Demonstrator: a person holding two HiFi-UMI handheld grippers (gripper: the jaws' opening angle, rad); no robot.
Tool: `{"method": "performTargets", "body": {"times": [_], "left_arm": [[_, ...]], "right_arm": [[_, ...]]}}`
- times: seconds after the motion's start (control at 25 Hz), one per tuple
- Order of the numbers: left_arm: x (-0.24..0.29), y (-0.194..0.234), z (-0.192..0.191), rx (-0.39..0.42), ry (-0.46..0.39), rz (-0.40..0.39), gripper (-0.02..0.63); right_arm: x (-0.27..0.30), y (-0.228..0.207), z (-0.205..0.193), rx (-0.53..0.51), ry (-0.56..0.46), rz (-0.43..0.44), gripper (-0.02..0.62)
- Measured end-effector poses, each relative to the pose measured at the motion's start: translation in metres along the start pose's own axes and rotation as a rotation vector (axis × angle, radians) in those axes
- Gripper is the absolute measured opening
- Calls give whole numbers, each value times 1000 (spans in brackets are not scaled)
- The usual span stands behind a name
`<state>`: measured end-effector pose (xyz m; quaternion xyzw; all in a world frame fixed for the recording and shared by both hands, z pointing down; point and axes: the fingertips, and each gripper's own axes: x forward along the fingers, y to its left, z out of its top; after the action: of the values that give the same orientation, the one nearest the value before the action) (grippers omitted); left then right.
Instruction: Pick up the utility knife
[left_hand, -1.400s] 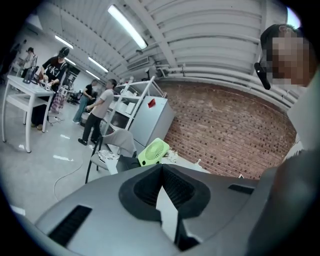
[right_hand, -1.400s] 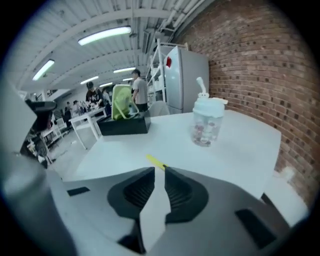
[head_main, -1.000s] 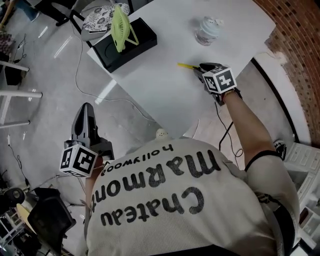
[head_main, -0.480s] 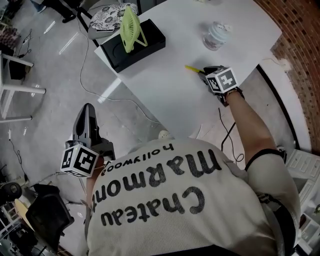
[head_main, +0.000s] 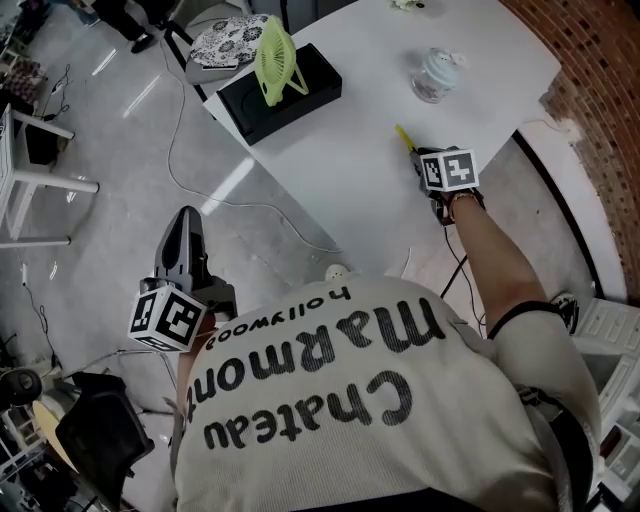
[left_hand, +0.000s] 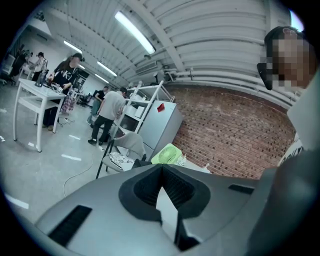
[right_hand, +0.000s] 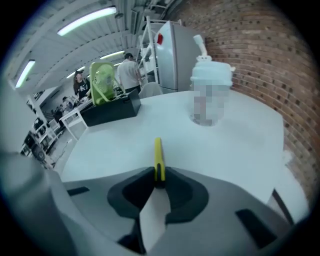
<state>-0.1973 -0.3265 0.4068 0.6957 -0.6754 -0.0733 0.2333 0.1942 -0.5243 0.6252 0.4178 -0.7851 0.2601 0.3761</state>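
White table (head_main: 340, 180) is seen below. Off the table, the left gripper (head_main: 187, 222) is held shut and empty. Jaws of the right gripper (head_main: 417, 153) are being closed on the yellow utility knife (head_main: 403, 136) by the table's near edge. Pinched only at its end, the knife could be dropped.

The surface (head_main: 340, 170) looks smooth and matt white, and the utility knife (right_hand: 158, 155) has a smooth yellow plastic body. The floor (head_main: 120, 150) is polished grey with glossy reflections. The wall (head_main: 590, 90) is rough red brick, and the fan (head_main: 277, 60) looks like green plastic.
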Motion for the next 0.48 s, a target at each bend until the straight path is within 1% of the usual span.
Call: {"method": "performTargets", "body": {"times": [0.16,0.32,0.48], "left_arm": [[-12,0,2,-3,6,-30,2],[-24,-5,5,11,5,-93,2],[-42,-12,0,26,33,-145,2]], "right_arm": [[-14,7,-22,219,-8,-15,67],[-32,23,-45,407,-28,-9,67],[-55,45,-69,586,-72,4,67]]}}
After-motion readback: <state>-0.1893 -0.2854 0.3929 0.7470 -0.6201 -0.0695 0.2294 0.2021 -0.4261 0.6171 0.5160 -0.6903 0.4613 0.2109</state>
